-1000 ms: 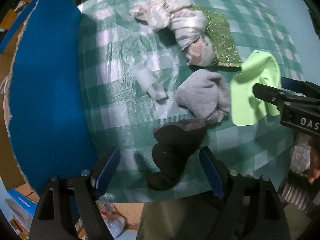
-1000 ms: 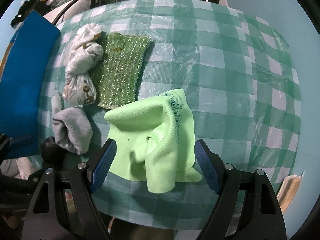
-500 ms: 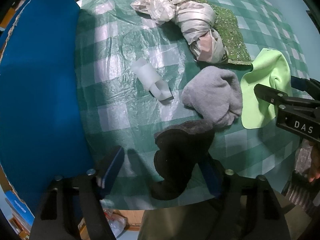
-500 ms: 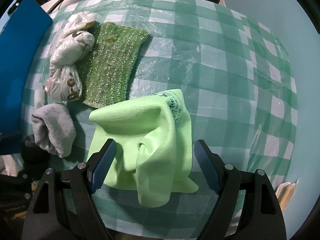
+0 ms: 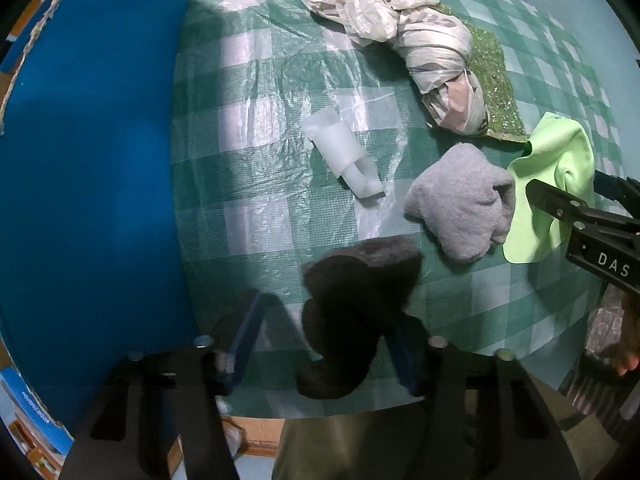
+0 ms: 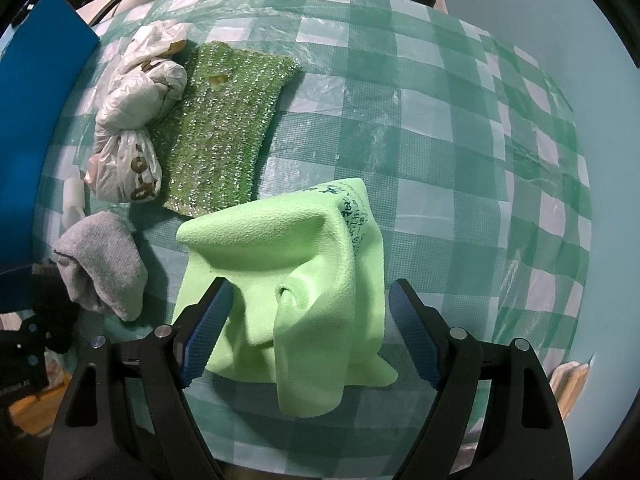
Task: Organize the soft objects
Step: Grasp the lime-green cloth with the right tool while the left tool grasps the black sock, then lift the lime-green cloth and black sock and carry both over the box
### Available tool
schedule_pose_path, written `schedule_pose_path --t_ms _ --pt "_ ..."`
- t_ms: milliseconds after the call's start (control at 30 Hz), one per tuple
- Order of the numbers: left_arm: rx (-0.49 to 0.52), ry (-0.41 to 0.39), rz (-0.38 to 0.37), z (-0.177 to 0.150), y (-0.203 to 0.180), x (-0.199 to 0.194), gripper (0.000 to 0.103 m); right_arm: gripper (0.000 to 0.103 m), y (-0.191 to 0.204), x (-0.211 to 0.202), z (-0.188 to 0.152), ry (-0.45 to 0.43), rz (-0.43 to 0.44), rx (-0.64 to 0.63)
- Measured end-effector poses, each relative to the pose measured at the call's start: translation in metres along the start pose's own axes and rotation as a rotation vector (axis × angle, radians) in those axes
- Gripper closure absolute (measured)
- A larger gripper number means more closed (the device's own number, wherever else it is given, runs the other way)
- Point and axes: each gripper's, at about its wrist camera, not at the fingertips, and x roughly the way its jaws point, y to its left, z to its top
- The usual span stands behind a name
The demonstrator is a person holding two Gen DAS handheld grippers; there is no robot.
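Clearly early days: nothing sorted yet, every soft thing loose on the checked tabletop [image 6: 460,128]. Left gripper [image 5: 320,344] pointing straight down over the black sock [image 5: 356,312] at 6 o'clock in the left wrist view, fingers [image 5: 244,332] about half open and just now closing in, right pad seemingly against the sock, left pad with a gap beside it; not yet a firm pinch, so far as the blur allows. Right gripper [image 6: 308,328] hanging over the lime-green cloth [image 6: 288,276], fingers [image 6: 412,336] spread wide either side of its raised fold, having closed only slightly, left pad at or on the cloth's edge, right pad clear, nothing gripped. Grey sock [image 5: 460,208] lying between black sock and green cloth, at about 3 o'clock from the left view's centre. Knotted plastic bag [image 5: 432,60] up at 1 o'clock, resting on the edge of the glittery green scouring cloth [image 6: 224,128]. White plastic tube [image 5: 344,156] alone near the centre. Blue board [image 5: 88,184] along the 9 o'clock side. Left to do, by the look of it: nearly everything, starting with lifting the two pieces now under the fingers and then gathering the rest.
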Motion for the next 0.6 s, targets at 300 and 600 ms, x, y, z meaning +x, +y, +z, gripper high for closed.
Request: schedule_pose_path --t_ms 300,600 --pt "0.006 -0.018 -0.030 0.003 0.008 -0.009 0.065 0.091 0.002 -0.009 0.001 -0.020 0.056 -0.007" --pt "0.006 -0.064 -0.056 0.010 0.016 -0.035 0.066 0.095 -0.002 -0.032 -0.008 -0.082 0.163 0.028"
